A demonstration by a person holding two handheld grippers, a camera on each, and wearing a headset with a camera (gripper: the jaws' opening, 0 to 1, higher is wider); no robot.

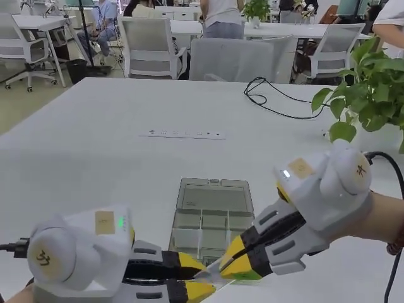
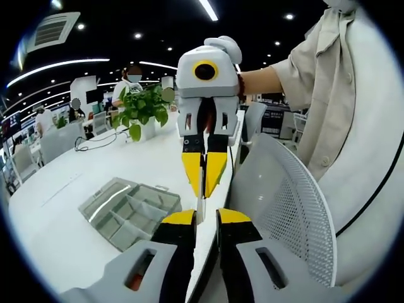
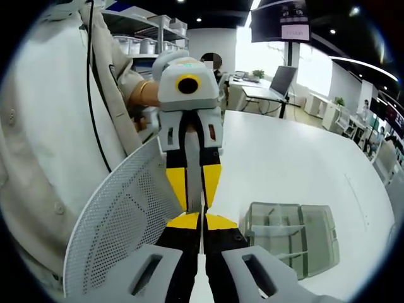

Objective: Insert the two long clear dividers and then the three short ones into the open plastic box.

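Left gripper (image 1: 196, 276) has its jaws parted just short of the box (image 1: 211, 201) near edge, with a clear divider (image 1: 211, 273) at its tips and the right gripper (image 1: 227, 265) clenched on it; box looks gridded already, count unclear, so probably one of the last shorts left to seat.

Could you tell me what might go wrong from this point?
1. The right tool pinches the thin clear divider by its edge while the left tool stands open; it could slip and drop past the edge of the table onto the mesh chair.
2. The open box lies unheld, so pressing a divider in may push it away.
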